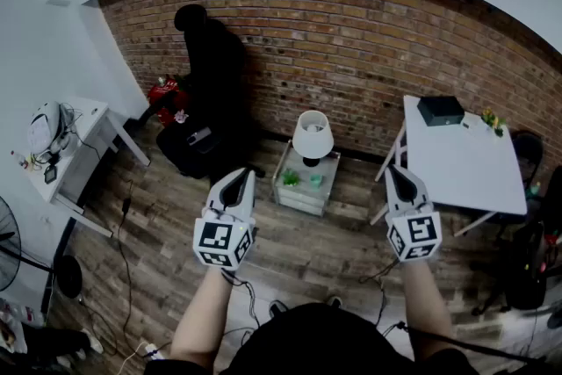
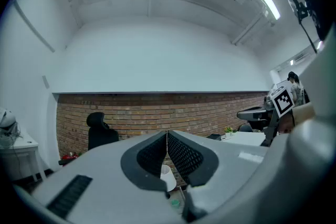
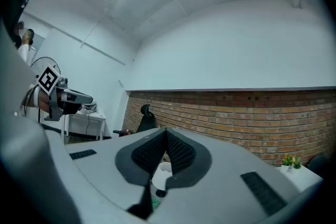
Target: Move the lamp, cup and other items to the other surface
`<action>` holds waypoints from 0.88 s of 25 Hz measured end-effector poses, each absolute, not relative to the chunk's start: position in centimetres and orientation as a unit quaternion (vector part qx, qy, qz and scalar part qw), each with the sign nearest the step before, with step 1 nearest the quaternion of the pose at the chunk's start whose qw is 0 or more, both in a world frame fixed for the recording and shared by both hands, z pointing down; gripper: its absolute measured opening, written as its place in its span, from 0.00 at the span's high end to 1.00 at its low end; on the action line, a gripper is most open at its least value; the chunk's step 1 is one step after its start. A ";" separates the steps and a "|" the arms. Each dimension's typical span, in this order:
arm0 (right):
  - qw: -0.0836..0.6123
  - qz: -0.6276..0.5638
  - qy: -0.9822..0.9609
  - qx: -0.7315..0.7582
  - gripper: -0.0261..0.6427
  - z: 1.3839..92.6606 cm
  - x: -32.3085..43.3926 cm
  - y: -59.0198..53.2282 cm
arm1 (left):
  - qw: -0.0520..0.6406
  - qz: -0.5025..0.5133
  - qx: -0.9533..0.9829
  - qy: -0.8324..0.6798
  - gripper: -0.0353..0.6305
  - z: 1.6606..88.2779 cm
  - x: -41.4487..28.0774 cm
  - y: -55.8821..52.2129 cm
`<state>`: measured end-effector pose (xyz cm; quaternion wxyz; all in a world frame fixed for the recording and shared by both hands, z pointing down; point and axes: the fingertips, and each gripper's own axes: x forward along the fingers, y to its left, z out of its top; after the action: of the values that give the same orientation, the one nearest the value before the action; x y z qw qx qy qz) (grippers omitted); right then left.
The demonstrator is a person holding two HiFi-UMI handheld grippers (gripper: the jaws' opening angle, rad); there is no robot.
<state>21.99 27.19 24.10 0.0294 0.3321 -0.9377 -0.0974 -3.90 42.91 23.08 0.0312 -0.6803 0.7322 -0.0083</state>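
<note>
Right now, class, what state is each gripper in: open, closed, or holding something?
Left gripper: closed, holding nothing.
Right gripper: closed, holding nothing.

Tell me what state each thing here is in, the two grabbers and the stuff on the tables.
Left gripper: shut, empty.
Right gripper: shut, empty.
Lamp: upright on the small table, untouched.
Cup: standing in front of the lamp.
Plant: upright beside the cup.
Black box: flat on the white table.
</note>
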 end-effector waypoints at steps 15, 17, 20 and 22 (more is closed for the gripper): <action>0.013 -0.068 -0.944 0.322 0.95 24.8 23.5 24.1 | 0.015 -0.007 -0.665 0.746 0.94 23.9 -2.6 40.6; 0.015 -0.058 -0.945 0.323 0.95 25.2 23.9 23.7 | 0.007 -0.004 -0.666 0.746 0.88 24.5 -2.2 40.5; 0.016 -0.037 -0.949 0.313 0.74 26.1 24.4 23.0 | -0.008 -0.005 -0.672 0.740 0.65 25.5 -1.2 40.1; 0.011 -0.029 -0.953 0.302 0.65 26.4 24.6 22.4 | -0.017 -0.007 -0.675 0.738 0.61 26.2 -0.4 39.7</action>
<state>24.60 22.42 26.38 0.0114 0.3017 -0.9529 -0.0293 -0.44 39.69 26.16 -0.0167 -0.6750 0.7376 -0.0075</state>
